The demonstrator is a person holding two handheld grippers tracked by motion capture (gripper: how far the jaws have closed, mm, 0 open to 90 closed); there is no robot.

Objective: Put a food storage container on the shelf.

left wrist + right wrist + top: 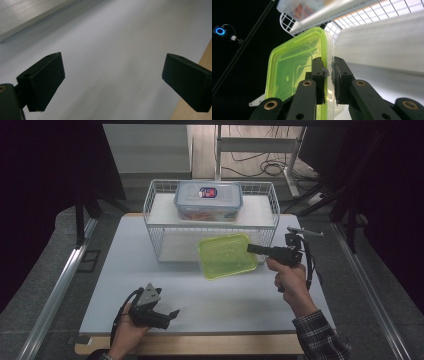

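A flat container with a lime-green lid (224,255) hangs above the table in front of the wire rack (155,222), held by its right edge. My right gripper (251,249) is shut on that edge; in the right gripper view its jaws pinch the rim of the green-lidded container (294,67) from both sides (328,75). A clear lock-lid box (208,200) with a blue label rests on the rack's upper shelf. My left gripper (172,314) lies low near the table's front edge, open, with nothing but bare table between its jaws (112,80).
The white table (215,300) ends in a wooden front strip (200,345). The rack's lower shelf (175,247) lies behind the held container. Metal rails run along the floor at left and right, and cables lie on the floor behind the rack.
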